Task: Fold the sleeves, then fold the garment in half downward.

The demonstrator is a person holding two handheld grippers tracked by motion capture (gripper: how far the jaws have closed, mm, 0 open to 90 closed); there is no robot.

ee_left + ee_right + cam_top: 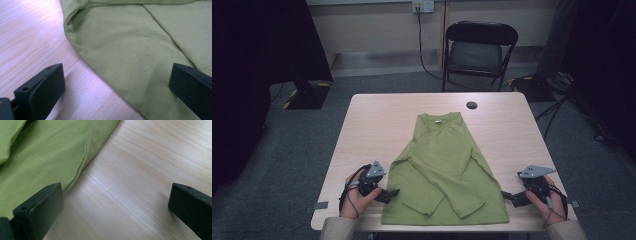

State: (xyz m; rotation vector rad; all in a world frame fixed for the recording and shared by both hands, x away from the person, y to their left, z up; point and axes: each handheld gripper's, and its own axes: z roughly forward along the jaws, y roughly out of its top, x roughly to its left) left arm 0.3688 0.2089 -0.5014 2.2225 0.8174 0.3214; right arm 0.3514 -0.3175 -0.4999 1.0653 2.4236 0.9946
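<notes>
Two grippers, one green shirt, one table. Shirt [444,170]: lies flat near the person's edge of the table [372,125], collar pointing away, both long sleeves folded inward and crossed over the front. Left gripper [393,192]: low at the shirt's left side edge, jaws spread wide with nothing between them but cloth edge and bare wood. Right gripper [506,196]: just beside the right side edge, jaws likewise spread and empty. Small dark disc [471,105]: beyond the collar, well apart. Risks, judged: a jaw closing from this position may catch only the top layer, or miss the cloth altogether on the right; an uneven pull could drag the crossed sleeves loose and skew the fold.
</notes>
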